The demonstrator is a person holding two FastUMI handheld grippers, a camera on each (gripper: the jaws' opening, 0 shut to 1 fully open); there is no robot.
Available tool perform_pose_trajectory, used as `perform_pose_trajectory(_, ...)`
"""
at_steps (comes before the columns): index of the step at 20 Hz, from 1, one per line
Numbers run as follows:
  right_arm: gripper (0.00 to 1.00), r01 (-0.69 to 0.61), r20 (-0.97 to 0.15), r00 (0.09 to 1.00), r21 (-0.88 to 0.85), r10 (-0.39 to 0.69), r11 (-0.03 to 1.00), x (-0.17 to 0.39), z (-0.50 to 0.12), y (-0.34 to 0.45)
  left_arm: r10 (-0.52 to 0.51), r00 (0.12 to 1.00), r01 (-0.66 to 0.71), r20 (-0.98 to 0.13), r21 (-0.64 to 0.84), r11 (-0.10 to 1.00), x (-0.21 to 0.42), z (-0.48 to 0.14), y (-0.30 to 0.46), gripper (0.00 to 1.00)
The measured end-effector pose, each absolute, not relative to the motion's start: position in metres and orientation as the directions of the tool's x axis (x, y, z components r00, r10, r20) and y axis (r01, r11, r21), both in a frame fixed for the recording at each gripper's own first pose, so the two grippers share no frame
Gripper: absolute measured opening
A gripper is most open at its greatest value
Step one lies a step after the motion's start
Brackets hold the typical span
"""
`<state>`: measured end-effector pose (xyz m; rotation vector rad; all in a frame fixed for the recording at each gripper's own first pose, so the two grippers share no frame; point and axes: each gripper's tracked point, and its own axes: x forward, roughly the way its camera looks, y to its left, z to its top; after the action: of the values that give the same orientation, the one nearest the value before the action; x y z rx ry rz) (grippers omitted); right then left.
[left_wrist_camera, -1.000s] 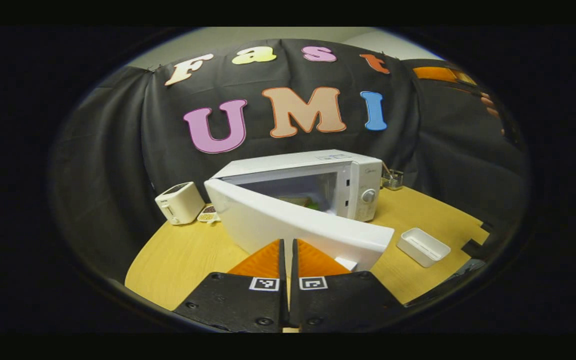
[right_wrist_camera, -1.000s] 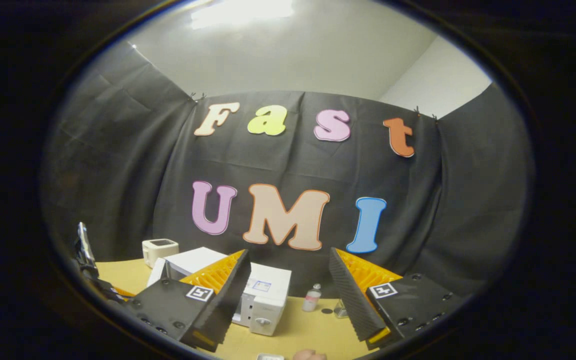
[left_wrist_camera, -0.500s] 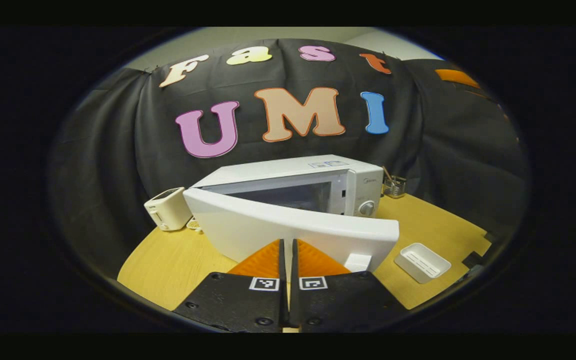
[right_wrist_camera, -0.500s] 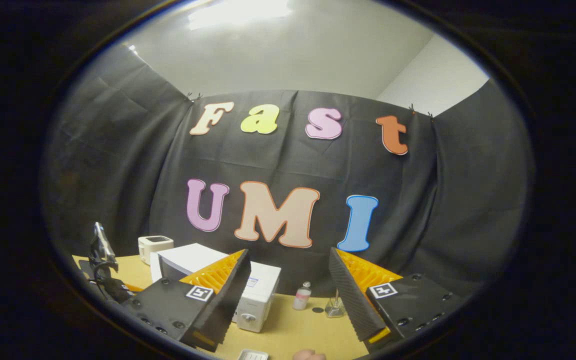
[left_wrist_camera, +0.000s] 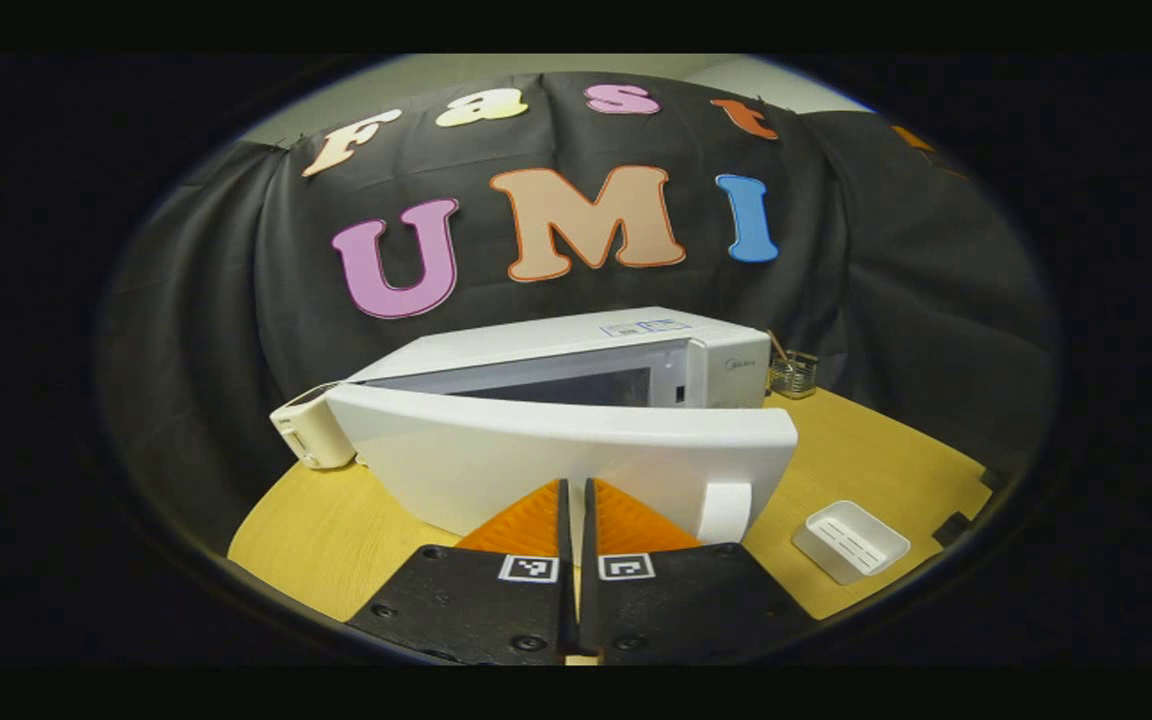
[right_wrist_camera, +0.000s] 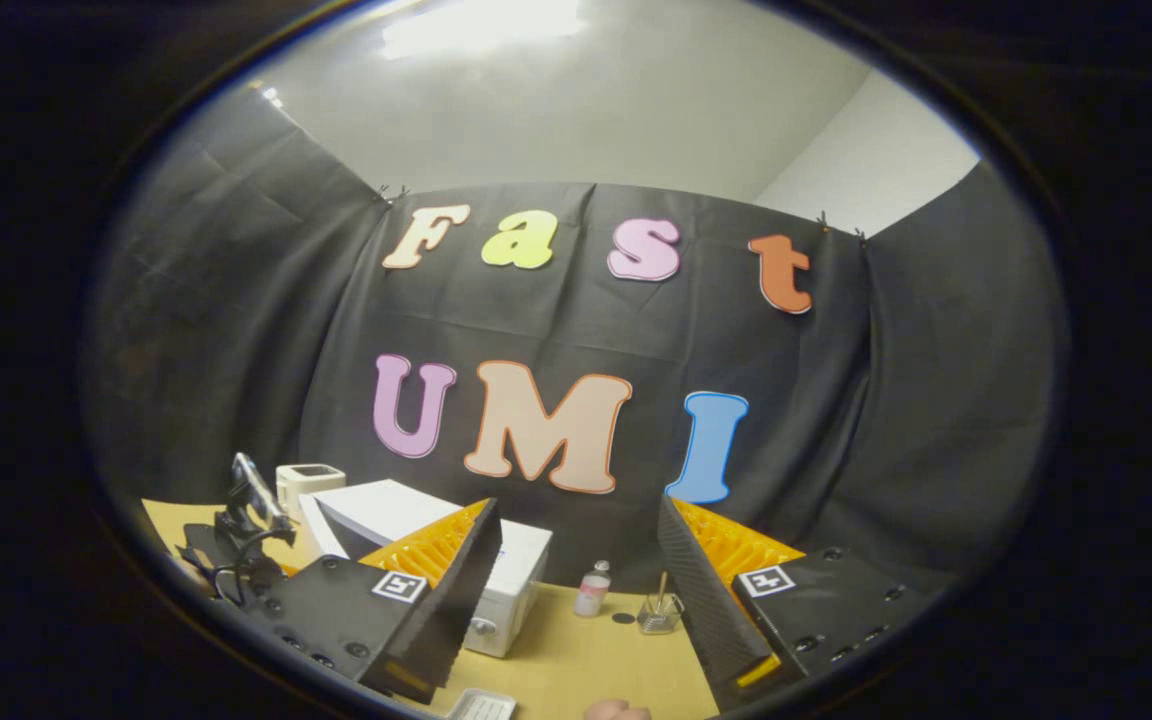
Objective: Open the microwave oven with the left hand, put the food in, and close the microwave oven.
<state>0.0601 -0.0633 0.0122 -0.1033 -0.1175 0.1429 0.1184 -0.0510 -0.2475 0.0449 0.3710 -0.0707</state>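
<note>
The white microwave oven [left_wrist_camera: 576,350] sits on the wooden table [left_wrist_camera: 866,450], its door [left_wrist_camera: 556,455] ajar. The left gripper [left_wrist_camera: 576,510], fingers pressed together and empty, meets the door; the right gripper [right_wrist_camera: 576,580] hangs raised, fingers wide apart, empty.

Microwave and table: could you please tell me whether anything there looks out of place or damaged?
Nothing looks damaged or spilled. The microwave door stands partly open, with the shut left gripper against it.
</note>
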Motion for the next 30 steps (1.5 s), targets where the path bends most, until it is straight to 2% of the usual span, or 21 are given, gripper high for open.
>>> perform_pose_trajectory(4, 0.92, -0.118, 0.111, 0.985, -0.117, 0.131, 0.986, 0.058, 0.012, -0.074, -0.057, 0.928, 0.075, -0.367, 0.034, 0.997, 0.137, -0.249, -0.057, 0.01)
perform_pose_trajectory(7, 0.96, -0.111, 0.112, 0.986, -0.097, 0.121, 0.989, 0.054, 0.013, -0.08, -0.052, 0.928, 0.072, -0.369, 0.04, 0.997, 0.149, -0.25, -0.06, 0.0)
perform_pose_trajectory(18, 0.96, -0.106, 0.087, 0.989, -0.133, 0.118, 0.985, 0.059, 0.002, -0.094, -0.062, 0.923, 0.085, -0.381, 0.045, 0.995, 0.187, -0.259, -0.087, 0.01)
perform_pose_trajectory(30, 0.97, -0.102, 0.058, 0.992, -0.124, 0.11, 0.987, 0.072, -0.012, -0.1, -0.022, 0.935, 0.023, -0.355, 0.0, 1.0, 0.215, -0.251, -0.087, 0.0)
